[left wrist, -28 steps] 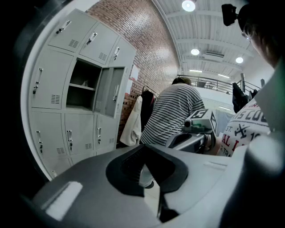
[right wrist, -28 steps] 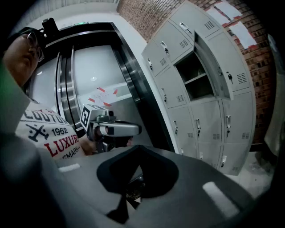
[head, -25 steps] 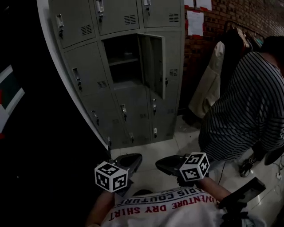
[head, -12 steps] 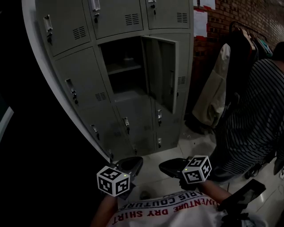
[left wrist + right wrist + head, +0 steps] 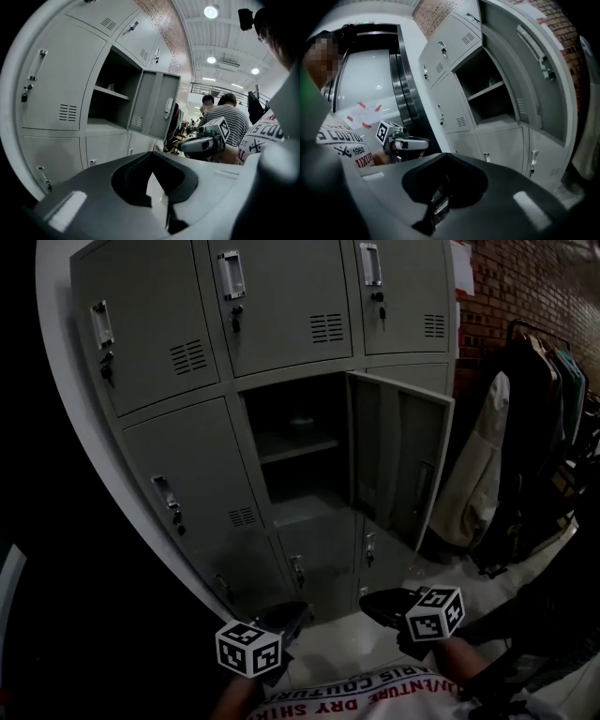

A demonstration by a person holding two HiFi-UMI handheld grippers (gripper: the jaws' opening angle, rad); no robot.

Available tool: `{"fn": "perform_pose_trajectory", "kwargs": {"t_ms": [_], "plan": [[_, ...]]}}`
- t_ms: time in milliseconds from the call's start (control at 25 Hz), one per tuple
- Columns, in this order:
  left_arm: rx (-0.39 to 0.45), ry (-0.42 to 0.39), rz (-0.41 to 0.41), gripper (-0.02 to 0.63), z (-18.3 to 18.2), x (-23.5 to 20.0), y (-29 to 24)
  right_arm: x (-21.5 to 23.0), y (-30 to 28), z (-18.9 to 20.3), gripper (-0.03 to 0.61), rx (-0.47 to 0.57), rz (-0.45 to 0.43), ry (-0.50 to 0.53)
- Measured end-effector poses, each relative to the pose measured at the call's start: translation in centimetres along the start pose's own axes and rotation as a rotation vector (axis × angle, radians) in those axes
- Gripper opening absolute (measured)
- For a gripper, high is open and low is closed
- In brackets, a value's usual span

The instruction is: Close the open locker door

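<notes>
Dim rm. Grey metal locker bank point(image 5: 281, 324) fills the wall ahead, red brick wall point(image 5: 530, 282) to its rt. Clothes rail point(image 5: 548, 338) along the brick w/ coats hanging, a cream coat point(image 5: 483, 474) nearest the lockers. Pale tiled floor point(image 5: 333, 648). White slatted ceiling point(image 5: 234, 33) overhead, round ceiling lights point(image 5: 210, 11) lit.

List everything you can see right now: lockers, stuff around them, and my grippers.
Locker bank: one, grey, straight ahead.
Open locker door: one, grey, middle column, swung rightward.
Shelf: one, grey, inside the open compartment.
Brick wall: one, reddish, right of the lockers.
Coat: one, pale, hanging right of the door.
Striped-shirted person: one, dark-and-light, beyond the door in the left gripper view.
Left gripper: one, dark, low, jaws together, empty.
Right gripper: one, dark, low, jaws together, empty.
</notes>
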State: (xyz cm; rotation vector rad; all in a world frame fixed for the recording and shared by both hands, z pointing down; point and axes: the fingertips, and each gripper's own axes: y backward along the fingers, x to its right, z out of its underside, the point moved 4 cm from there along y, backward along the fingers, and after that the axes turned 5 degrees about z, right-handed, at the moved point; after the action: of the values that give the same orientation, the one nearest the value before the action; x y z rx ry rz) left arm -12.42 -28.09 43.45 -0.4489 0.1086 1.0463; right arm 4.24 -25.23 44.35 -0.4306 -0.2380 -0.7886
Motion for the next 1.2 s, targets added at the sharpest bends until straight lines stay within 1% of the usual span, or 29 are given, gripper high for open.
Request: {"fn": "perform_pose_trajectory", "kwargs": {"t_ms": [40,160,360,560,680,760,840,960,1080,1200], "plan": [[0.002,0.0,0.011,0.005,-0.4,-0.9,-0.3,1.0,0.0,-0.7,-0.002,0.01,0.028,0.0],[0.001,0.003,0.039,0.005,-1.4,-2.7,-1.7,3.9,1.0,-2.7,-0.002,0.048,0.096,-0.049],[0.002,-0.012,0.067,0.005,-3.2,-3.9,-4.2,7.6,3.6,-4.6,-0.002,0.099,0.169,-0.072],[0.005,-0.036,0.081,0.005,-5.7,-4.0,-6.8,12.1,7.7,-8.0,-0.002,0.206,0.252,-0.08],[-0.002,-0.058,0.087,0.005,-6.4,-3.8,-8.5,14.7,10.6,-10.0,-0.002,0.268,0.326,-0.061],[-0.011,-0.061,0.1,0.005,-6.4,-3.5,-9.5,16.1,12.4,-11.4,-0.002,0.313,0.359,-0.061],[-0.028,-0.063,0.109,0.005,-6.3,-3.1,-10.3,17.2,13.8,-12.8,-0.002,0.348,0.38,-0.054],[-0.037,-0.056,0.119,0.005,-6.3,-2.5,-10.9,18.2,14.7,-14.3,-0.002,0.363,0.399,-0.027],[-0.04,-0.052,0.116,0.005,-6.3,-2.2,-11.2,18.7,14.1,-15.3,-0.002,0.352,0.393,0.006],[-0.05,-0.047,0.11,0.005,-6.1,-1.8,-11.1,18.8,13.0,-15.6,-0.002,0.342,0.368,0.014]]}}
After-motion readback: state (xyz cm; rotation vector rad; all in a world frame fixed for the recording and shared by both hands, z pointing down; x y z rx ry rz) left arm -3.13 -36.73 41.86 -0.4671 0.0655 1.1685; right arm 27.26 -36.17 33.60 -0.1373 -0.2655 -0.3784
